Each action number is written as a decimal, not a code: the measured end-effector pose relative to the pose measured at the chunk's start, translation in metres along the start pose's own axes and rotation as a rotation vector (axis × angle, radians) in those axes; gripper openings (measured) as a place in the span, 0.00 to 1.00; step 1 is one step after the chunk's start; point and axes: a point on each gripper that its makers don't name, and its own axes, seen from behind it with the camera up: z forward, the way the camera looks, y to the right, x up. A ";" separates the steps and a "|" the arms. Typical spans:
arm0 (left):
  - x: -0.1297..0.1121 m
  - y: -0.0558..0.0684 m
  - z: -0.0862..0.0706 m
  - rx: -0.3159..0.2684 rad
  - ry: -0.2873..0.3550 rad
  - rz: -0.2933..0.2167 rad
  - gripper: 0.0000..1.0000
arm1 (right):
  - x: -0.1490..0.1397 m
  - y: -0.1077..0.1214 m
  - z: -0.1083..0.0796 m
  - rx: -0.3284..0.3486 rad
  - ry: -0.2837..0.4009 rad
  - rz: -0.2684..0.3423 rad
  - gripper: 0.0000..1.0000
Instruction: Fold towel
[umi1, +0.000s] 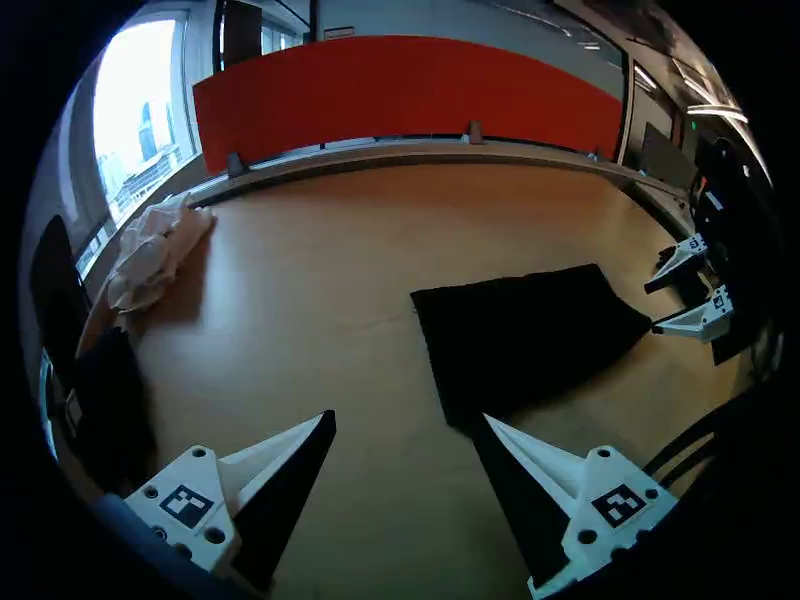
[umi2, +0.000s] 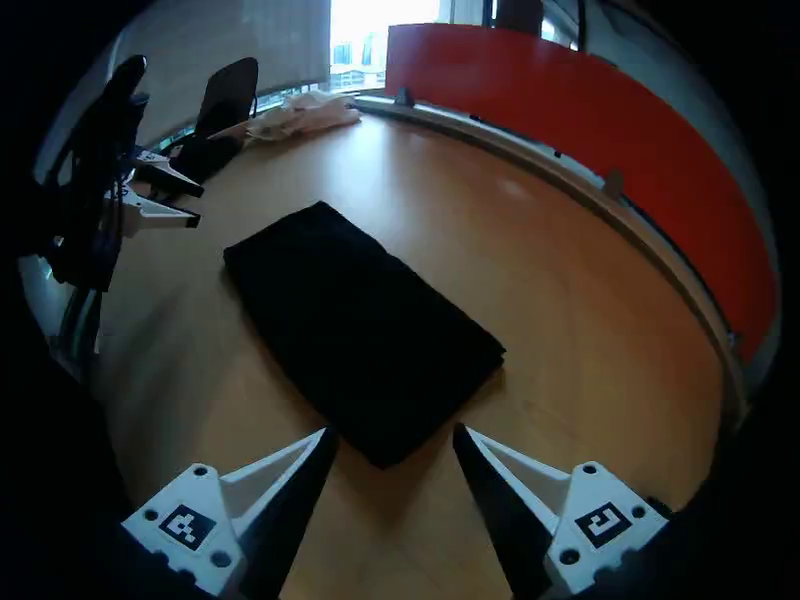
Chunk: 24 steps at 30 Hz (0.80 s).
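Observation:
A black towel (umi1: 520, 335) lies folded into a long rectangle on the wooden table (umi1: 330, 270). In the left gripper view my left gripper (umi1: 405, 420) is open just short of the towel's near corner, nothing between its fingers; my right gripper (umi1: 690, 292) stands open at the towel's far end. From the right gripper view the towel (umi2: 360, 320) stretches away, its near corner lying just in front of the gap of my open right gripper (umi2: 392, 435). Beyond the towel's far corner, my left gripper (umi2: 165, 195) is open and held by a person.
A red partition (umi1: 400, 90) runs along the table's back edge. A crumpled pale cloth (umi1: 150, 250) lies near the window-side edge, also seen as a pale cloth (umi2: 300, 115). A dark chair (umi2: 225, 100) stands beside it.

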 end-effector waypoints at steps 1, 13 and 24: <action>0.000 -0.001 -0.001 0.001 0.008 -0.002 0.99 | -0.001 0.000 0.000 0.003 -0.003 -0.001 0.84; -0.007 -0.006 -0.012 0.018 0.054 -0.028 0.99 | -0.013 -0.004 0.004 0.031 -0.039 -0.019 0.69; -0.009 -0.011 -0.026 0.037 0.093 -0.020 0.99 | -0.024 -0.009 0.005 0.058 -0.066 -0.019 0.46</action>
